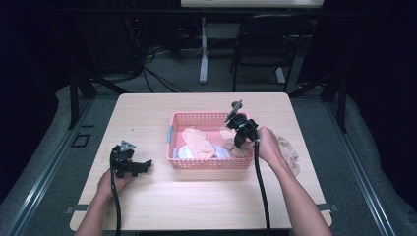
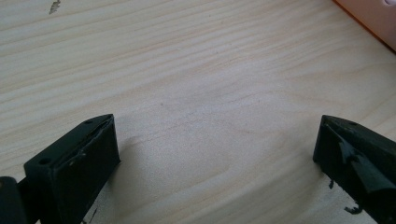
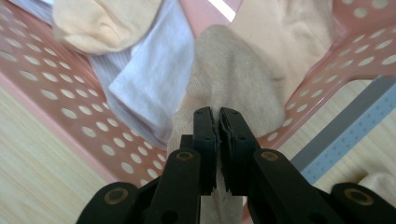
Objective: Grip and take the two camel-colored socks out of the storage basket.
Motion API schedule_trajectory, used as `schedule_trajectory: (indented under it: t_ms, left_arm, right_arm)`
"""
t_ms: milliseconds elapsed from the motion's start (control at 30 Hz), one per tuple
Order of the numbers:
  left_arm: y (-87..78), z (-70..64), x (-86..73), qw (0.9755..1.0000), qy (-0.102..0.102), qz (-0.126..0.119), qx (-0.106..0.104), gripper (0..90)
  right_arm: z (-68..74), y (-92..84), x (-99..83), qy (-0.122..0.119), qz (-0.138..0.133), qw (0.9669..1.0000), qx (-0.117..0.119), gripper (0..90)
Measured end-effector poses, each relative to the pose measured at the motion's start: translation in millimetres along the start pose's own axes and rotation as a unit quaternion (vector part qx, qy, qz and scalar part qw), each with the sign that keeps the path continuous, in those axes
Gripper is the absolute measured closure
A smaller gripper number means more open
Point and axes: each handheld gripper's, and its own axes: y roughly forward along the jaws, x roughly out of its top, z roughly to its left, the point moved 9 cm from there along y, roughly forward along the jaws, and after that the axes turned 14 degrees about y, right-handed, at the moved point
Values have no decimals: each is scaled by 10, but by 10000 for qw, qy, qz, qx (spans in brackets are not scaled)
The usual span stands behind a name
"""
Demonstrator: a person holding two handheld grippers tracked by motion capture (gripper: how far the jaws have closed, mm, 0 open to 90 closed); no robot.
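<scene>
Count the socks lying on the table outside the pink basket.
1: a beige sock lies on the table just right of the pink basket, behind the right hand. Part of it may be hidden by that hand.

light: bright on table [image 1: 196,196], surroundings dark | shadows: soft | focus: high view slightly soft

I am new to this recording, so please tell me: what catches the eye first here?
A pink perforated plastic basket sits mid-table, heaped with pale socks. The right gripper is shut on a beige knitted sock at the basket's right end. The left gripper rests open on the light wooden table, left of the basket.
</scene>
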Motion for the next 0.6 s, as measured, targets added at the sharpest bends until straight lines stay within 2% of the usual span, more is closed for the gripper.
schedule_trajectory:
  t_ms: [600]
  left_arm:
    - [0, 0, 0, 10000, 1, 1, -1, 0]
  right_arm:
    - [41, -387, 119, -4, -372, 9993, 6, 859]
